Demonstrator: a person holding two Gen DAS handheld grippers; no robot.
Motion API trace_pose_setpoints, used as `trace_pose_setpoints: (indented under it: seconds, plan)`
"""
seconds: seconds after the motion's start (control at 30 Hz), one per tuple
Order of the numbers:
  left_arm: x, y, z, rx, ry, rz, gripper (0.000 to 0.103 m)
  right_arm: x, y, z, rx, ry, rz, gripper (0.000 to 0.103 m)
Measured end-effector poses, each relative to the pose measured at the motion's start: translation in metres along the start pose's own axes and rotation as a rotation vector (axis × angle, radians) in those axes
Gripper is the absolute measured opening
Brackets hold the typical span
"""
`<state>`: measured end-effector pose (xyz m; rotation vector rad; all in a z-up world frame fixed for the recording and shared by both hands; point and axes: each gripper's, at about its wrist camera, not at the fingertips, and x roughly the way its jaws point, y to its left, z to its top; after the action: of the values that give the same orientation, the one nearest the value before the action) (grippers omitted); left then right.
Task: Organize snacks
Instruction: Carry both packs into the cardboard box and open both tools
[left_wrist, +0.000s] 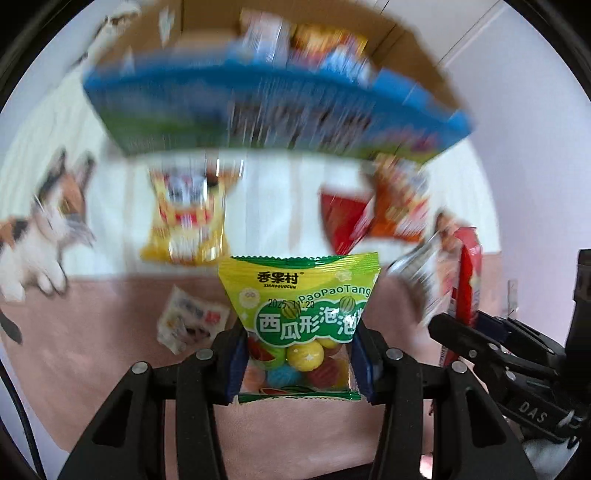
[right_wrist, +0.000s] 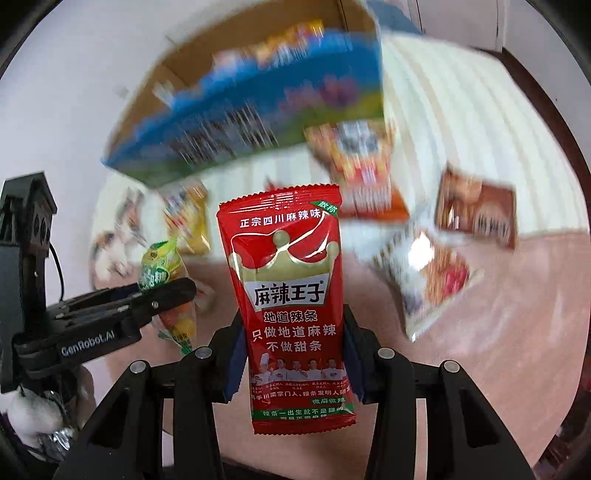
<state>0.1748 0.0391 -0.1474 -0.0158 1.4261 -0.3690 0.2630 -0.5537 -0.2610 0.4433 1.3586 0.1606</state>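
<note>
Left wrist view: the left gripper (left_wrist: 299, 363) clamps an upright gum bag (left_wrist: 301, 317) reading "PaoPaoTang", dated 2025.11.20, above the bed (left_wrist: 110, 332).

Right wrist view: the right gripper (right_wrist: 293, 356) pinches an upright red packet (right_wrist: 291, 295) marked "麻辣王子", level with the "GenRobot.AI" left gripper.

Your candy bag (left_wrist: 299, 317) is yellow-green with multicoloured balls; your spicy strip packet (right_wrist: 291, 302) is red with a gold crown. The box (left_wrist: 266, 110) is blue and green, the blanket (left_wrist: 110, 350) pink.
</note>
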Motion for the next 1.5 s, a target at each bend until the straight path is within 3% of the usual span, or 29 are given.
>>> trace_pose_setpoints:
  seconds: [0.2,0.33,0.47,0.6,0.83,1.13,1.23,1.3,1.37,1.43,1.5]
  plan:
    - [-0.070,-0.023,0.065,0.027,-0.141,-0.046,0.045,-0.069,0.024,0.056,-0.041,-0.168,0.047,0.048]
    - [-0.084,-0.026,0.104,0.028,-0.201,-0.032,0.045,-0.095,0.035,0.107,-0.071,-0.262,0.028,0.048]
    - [-0.089,-0.018,0.156,0.030,-0.219,0.017,0.045,-0.090,0.044,0.152,-0.072,-0.294,-0.003,0.048]
    - [-0.076,-0.003,0.200,0.044,-0.192,0.084,0.045,-0.070,0.044,0.192,-0.063,-0.267,-0.027,0.048]
    - [-0.017,0.039,0.273,0.033,-0.073,0.174,0.045,-0.008,0.038,0.240,-0.030,-0.151,-0.084,0.048]
    - [0.056,0.075,0.311,0.031,0.062,0.263,0.045,0.058,0.024,0.253,0.012,-0.055,-0.146,0.048]
    - [0.062,0.083,0.314,0.011,0.055,0.265,0.045,0.071,0.020,0.250,0.026,-0.026,-0.146,0.049]
    - [0.062,0.085,0.316,0.005,0.051,0.263,0.045,0.074,0.018,0.242,0.040,0.002,-0.151,0.056]
    - [0.061,0.089,0.318,-0.014,0.053,0.254,0.050,0.081,0.014,0.241,0.052,0.031,-0.150,0.070]
    - [0.056,0.090,0.318,-0.036,0.047,0.218,0.073,0.083,0.017,0.239,0.053,0.044,-0.142,0.076]
    - [0.049,0.090,0.318,-0.046,0.024,0.189,0.083,0.081,0.021,0.239,0.050,0.041,-0.138,0.084]
